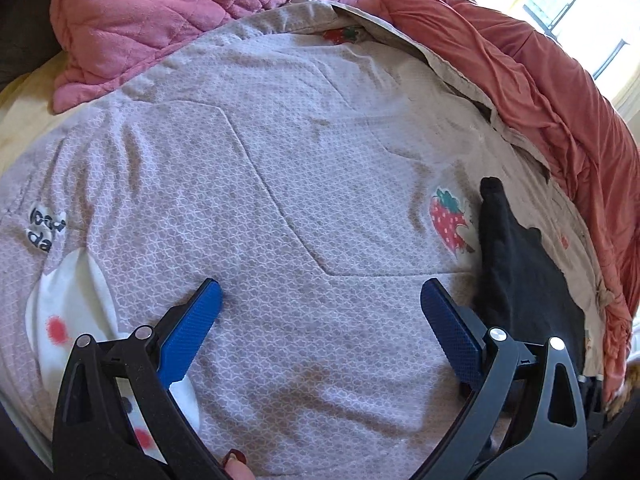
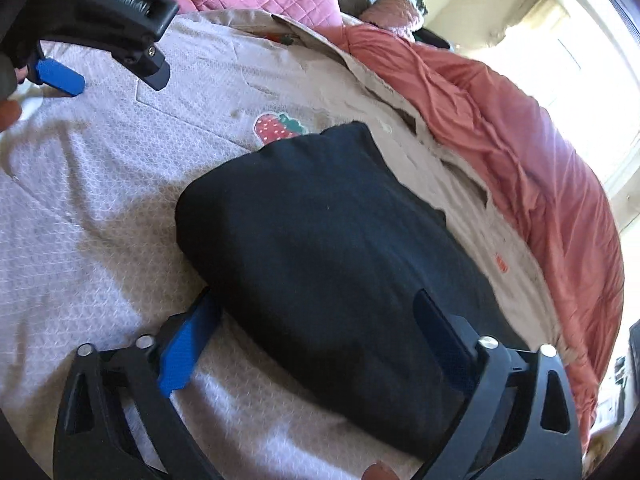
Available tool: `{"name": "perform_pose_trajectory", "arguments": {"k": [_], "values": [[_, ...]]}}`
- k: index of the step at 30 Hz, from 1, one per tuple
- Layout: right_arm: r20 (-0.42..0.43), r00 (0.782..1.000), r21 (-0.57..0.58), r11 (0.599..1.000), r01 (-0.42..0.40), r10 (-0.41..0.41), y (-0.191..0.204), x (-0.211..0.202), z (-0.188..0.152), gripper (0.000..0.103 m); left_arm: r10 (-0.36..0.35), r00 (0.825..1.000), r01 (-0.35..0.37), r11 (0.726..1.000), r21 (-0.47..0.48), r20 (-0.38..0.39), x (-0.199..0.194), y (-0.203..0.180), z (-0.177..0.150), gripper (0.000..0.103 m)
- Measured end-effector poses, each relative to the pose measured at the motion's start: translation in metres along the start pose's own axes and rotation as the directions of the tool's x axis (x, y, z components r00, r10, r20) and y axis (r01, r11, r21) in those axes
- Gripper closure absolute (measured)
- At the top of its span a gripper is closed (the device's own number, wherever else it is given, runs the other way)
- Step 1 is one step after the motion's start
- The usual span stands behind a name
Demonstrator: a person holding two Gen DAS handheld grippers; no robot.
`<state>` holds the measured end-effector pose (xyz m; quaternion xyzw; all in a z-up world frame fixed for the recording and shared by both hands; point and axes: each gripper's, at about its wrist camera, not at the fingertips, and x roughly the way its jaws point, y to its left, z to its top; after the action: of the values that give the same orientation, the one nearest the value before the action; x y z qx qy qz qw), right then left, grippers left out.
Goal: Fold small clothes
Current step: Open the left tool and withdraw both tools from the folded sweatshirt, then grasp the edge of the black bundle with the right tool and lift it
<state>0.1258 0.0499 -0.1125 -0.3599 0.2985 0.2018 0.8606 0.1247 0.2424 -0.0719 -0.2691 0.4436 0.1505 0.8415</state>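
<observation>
Right wrist view: the right hand-held gripper (image 2: 316, 320) straddles the near end of a folded black garment (image 2: 320, 220), its blue fingers (image 2: 182, 354) either side of the bundle, jaws fairly wide and not clearly pressing, so a grip looks likely but unsettled. Beyond it lies the patterned bedspread (image 2: 100, 200) with a strawberry patch (image 2: 276, 128). Left wrist view: the left hand-held gripper (image 1: 320, 308) hangs wide and empty over bare bedspread, the black garment (image 1: 516, 272) just off its right finger, probably kept clear to leave the fold undisturbed.
</observation>
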Motion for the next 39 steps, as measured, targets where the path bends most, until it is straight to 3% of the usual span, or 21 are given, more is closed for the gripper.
{"name": "perform_pose_trajectory", "arguments": {"k": [1,2,4,5,6,10,15,18,19,22,24,32,34,36,39], "values": [[0.008,1.000,0.008,1.000,-0.010,0.010,-0.001,0.000,-0.001,0.040,-0.006,1.000,0.006,1.000,0.000,-0.001,0.000,-0.001,0.000,0.010],[0.015,1.000,0.013,1.000,-0.011,0.011,-0.002,-0.001,-0.001,0.057,-0.016,1.000,0.016,1.000,-0.002,-0.003,0.000,-0.002,0.001,0.010],[0.051,0.997,0.064,0.997,-0.052,0.049,-0.010,-0.009,-0.003,0.073,-0.043,0.999,0.043,0.999,-0.008,-0.014,0.001,-0.005,0.002,0.010],[0.061,0.996,0.090,0.994,-0.069,0.064,-0.014,-0.012,-0.003,0.086,-0.065,0.998,0.064,0.998,-0.014,-0.022,0.002,-0.008,0.003,0.010],[0.068,0.994,0.137,0.986,-0.092,0.083,-0.022,-0.014,-0.004,0.092,-0.083,0.996,0.083,0.996,-0.018,-0.029,0.002,-0.010,0.004,0.010],[0.117,0.974,0.337,0.915,-0.223,0.194,-0.060,-0.019,-0.008,0.095,-0.187,0.982,0.185,0.982,-0.049,-0.039,0.006,-0.029,0.011,0.010],[0.147,0.961,0.403,0.874,-0.273,0.233,-0.076,-0.024,-0.010,0.096,-0.319,0.944,0.318,0.948,-0.034,-0.084,0.018,-0.068,0.023,0.010],[0.147,0.959,0.398,0.873,-0.282,0.242,-0.075,-0.025,-0.012,0.096,-0.468,0.864,0.452,0.883,-0.123,-0.185,0.047,-0.088,0.033,0.010],[0.147,0.958,0.397,0.873,-0.284,0.244,-0.074,-0.025,-0.012,0.096,-0.489,0.846,0.470,0.872,-0.137,-0.210,0.056,-0.093,0.035,0.010],[0.152,0.956,0.402,0.868,-0.291,0.250,-0.073,-0.027,-0.015,0.096,-0.475,0.831,0.465,0.879,-0.109,-0.290,0.075,-0.110,0.035,0.011],[0.156,0.955,0.406,0.865,-0.295,0.253,-0.072,-0.028,-0.017,0.096,-0.480,0.809,0.473,0.874,-0.107,-0.341,0.087,-0.120,0.033,0.012],[0.149,0.953,0.413,0.859,-0.302,0.264,-0.070,-0.023,-0.018,0.096,-0.506,0.756,0.512,0.852,-0.108,-0.415,0.108,-0.143,0.021,0.045],[0.148,0.953,0.417,0.857,-0.303,0.265,-0.072,-0.020,-0.018,0.096,-0.483,0.760,0.494,0.864,-0.097,-0.435,0.112,-0.148,0.018,0.058],[0.146,0.952,0.424,0.853,-0.305,0.268,-0.073,-0.020,-0.019,0.096,-0.448,0.778,0.469,0.881,-0.068,-0.441,0.113,-0.152,0.015,0.073],[0.151,0.952,0.436,0.847,-0.306,0.266,-0.077,-0.022,-0.021,0.096,-0.450,0.787,0.470,0.880,-0.061,-0.421,0.105,-0.155,0.014,0.083]]}}
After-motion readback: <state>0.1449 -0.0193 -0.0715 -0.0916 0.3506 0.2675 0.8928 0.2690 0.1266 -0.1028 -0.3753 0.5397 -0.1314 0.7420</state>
